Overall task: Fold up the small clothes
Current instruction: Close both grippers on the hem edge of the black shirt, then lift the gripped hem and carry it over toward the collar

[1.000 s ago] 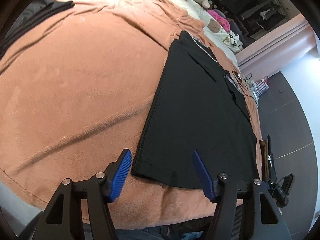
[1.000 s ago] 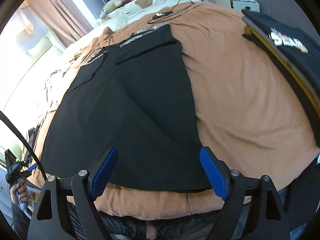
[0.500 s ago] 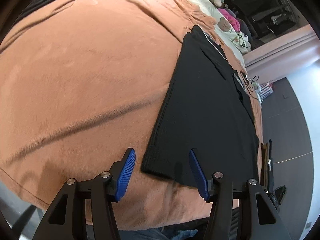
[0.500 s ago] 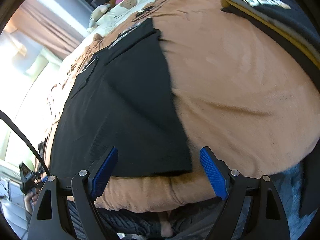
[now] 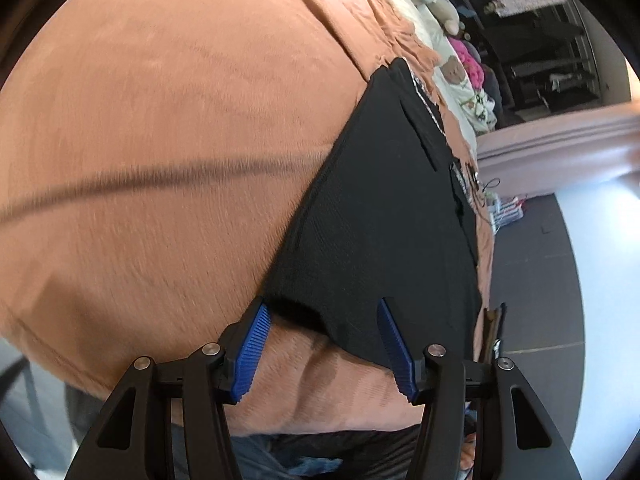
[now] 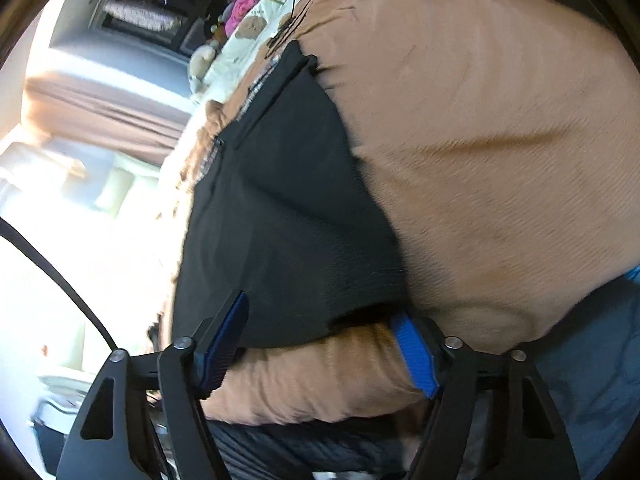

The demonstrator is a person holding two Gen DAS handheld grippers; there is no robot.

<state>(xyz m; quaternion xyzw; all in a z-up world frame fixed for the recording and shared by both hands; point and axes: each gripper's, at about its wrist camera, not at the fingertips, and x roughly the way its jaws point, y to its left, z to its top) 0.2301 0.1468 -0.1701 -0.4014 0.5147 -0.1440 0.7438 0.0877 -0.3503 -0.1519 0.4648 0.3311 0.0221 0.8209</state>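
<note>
Left wrist view: the left gripper (image 5: 322, 344) stands apart, straddling the near corner of the black garment (image 5: 384, 216) spread on the orange blanket (image 5: 160, 140). Right gripper (image 6: 320, 344) is closing around the other near corner, pads not pressing. No writing is readable.

bed: tan blanket (image 5: 168, 128) | floor: dark grey (image 5: 532, 280) | window (image 6: 48, 184): bright glare, curtain (image 6: 100, 108)
</note>
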